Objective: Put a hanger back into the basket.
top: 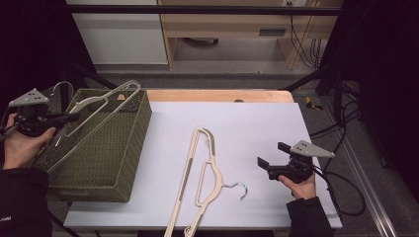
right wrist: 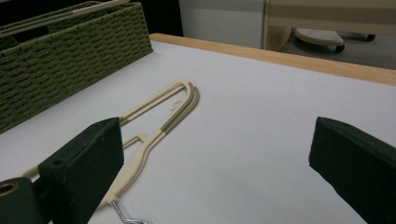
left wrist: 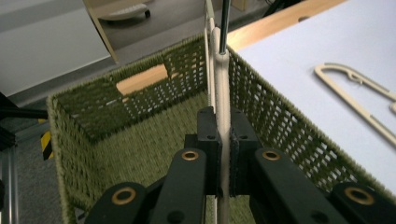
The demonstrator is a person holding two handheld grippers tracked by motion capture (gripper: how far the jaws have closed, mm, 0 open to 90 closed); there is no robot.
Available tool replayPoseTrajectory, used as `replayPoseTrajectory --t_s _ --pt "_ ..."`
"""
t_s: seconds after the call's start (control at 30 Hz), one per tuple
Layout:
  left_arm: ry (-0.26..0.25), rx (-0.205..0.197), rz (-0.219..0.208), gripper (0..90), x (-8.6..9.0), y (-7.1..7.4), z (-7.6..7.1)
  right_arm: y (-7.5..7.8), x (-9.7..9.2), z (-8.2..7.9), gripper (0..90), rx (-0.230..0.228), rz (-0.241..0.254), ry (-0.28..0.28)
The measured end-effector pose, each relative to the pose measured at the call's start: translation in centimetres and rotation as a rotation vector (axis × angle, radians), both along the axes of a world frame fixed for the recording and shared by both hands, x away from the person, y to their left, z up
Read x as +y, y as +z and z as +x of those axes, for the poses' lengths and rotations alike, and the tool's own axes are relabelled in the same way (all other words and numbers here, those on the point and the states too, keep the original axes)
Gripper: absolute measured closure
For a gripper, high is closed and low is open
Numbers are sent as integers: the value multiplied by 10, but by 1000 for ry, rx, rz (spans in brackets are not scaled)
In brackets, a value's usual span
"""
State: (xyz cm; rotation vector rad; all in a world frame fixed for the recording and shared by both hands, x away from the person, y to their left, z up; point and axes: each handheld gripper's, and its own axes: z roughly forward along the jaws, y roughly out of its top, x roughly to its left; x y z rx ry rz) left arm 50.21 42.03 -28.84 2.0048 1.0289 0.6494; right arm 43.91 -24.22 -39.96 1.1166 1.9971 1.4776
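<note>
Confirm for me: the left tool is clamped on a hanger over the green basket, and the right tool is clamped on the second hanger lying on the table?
Not quite. The right tool is open and holds nothing, as the right gripper view shows; the second hanger lies free on the table. The left tool does clamp a hanger over the green basket.

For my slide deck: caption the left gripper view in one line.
Left gripper clamps a cream hanger edge-on above the green woven basket.

The left gripper is raised at the left side, its jaws clamped tight. The right gripper sits low at the right, jaws spread wide, pointing left, level.
</note>
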Motion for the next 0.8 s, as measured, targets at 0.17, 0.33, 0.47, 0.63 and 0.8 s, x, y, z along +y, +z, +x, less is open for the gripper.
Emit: replayPoseTrajectory --t_s 0.17,0.33,0.47,0.63,0.8 --pt "-6 5 25 856 -3 -11 -1 -1 2 0 37 3 2 -4" --pt "-6 28 45 855 -11 -35 1 -1 2 0 37 5 -2 -2" --pt "9 23 39 856 -18 -57 -1 -1 2 0 38 4 -1 -2" --pt "25 27 61 849 -29 -79 -3 -2 3 0 38 8 -1 4" --pt "41 43 61 838 -34 -91 -6 -2 3 0 39 7 4 3"
